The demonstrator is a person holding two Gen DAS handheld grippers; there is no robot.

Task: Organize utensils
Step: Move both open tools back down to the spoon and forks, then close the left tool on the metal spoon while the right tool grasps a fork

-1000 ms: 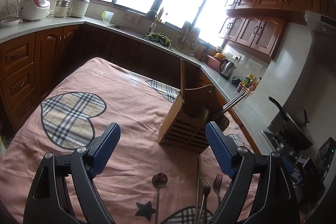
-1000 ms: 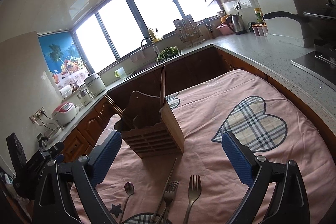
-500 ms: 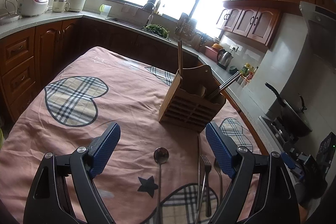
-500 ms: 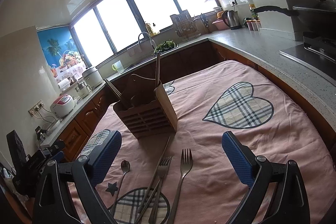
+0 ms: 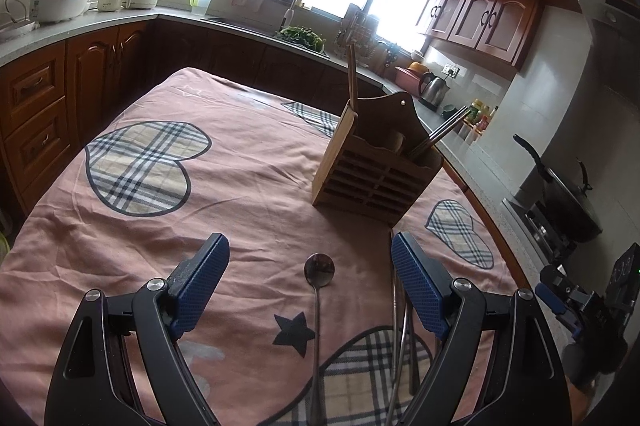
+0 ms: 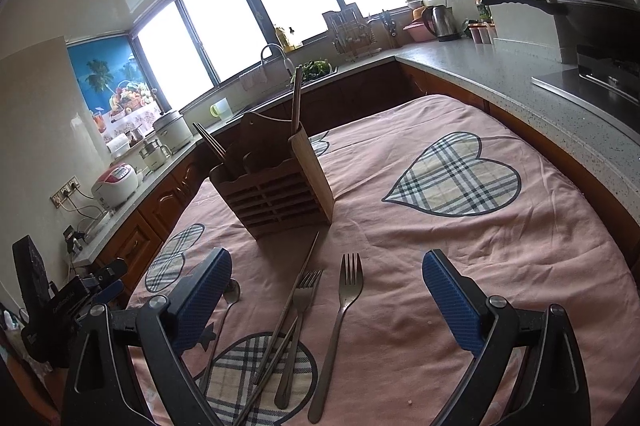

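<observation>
Both jaws stand spread and empty: the left gripper (image 5: 308, 276) over the spoon (image 5: 319, 269), the right gripper (image 6: 326, 286) over two forks (image 6: 350, 280). Thin, stiff, slick steel lying flat on soft cloth; pinch mid-handle. The wooden holder (image 6: 276, 186) stands just beyond.

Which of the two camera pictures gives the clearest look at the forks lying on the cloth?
The right wrist view: both forks lie in full sight, tines to handle, between its gripper's fingers. In the left wrist view the forks are mostly hidden behind a blue finger.
</observation>
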